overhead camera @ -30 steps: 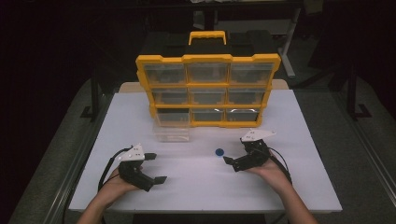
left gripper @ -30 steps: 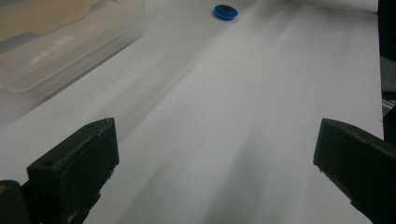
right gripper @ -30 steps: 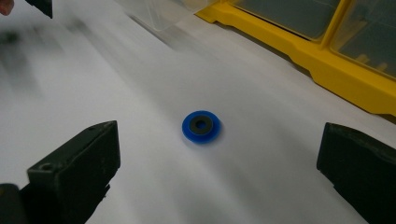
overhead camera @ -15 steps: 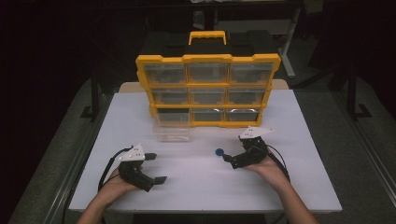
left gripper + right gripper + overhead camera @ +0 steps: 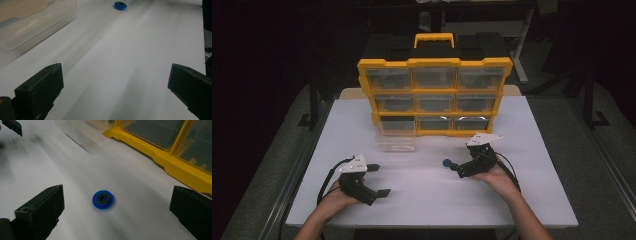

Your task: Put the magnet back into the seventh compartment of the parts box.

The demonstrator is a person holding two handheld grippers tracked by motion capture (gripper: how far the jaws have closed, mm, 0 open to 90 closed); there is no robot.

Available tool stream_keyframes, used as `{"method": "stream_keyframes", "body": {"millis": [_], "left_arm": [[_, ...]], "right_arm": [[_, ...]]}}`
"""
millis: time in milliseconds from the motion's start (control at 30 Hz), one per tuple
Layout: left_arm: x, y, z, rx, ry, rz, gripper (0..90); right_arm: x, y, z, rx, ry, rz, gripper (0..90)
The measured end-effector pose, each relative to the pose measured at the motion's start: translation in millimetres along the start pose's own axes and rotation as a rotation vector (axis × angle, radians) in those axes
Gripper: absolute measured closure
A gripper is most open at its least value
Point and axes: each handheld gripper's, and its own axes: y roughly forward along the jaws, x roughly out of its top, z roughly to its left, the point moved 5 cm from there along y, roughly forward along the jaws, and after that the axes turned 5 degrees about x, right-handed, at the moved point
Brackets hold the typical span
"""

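My right gripper (image 5: pixel 116 216) hovers, jaws apart, just short of the blue disc (image 5: pixel 102 200); my left gripper (image 5: pixel 115 96) rests wide open.

A small blue ring (image 5: pixel 446 162) was seen on the white table (image 5: pixel 522 190), just past the open jaws of the right gripper (image 5: pixel 456 170). The left gripper (image 5: pixel 379 180) was held wide open too. A yellow drawer box (image 5: pixel 435 97) was stood behind.
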Motion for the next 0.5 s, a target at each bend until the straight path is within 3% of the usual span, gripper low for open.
{"method": "stream_keyframes", "body": {"millis": [500], "left_arm": [[-0.2,0.4,-0.4,-0.001,0.002,0.002,0.0]], "right_arm": [[5.3,8.8,-2.9,0.006,0.003,0.001,0.0]]}}
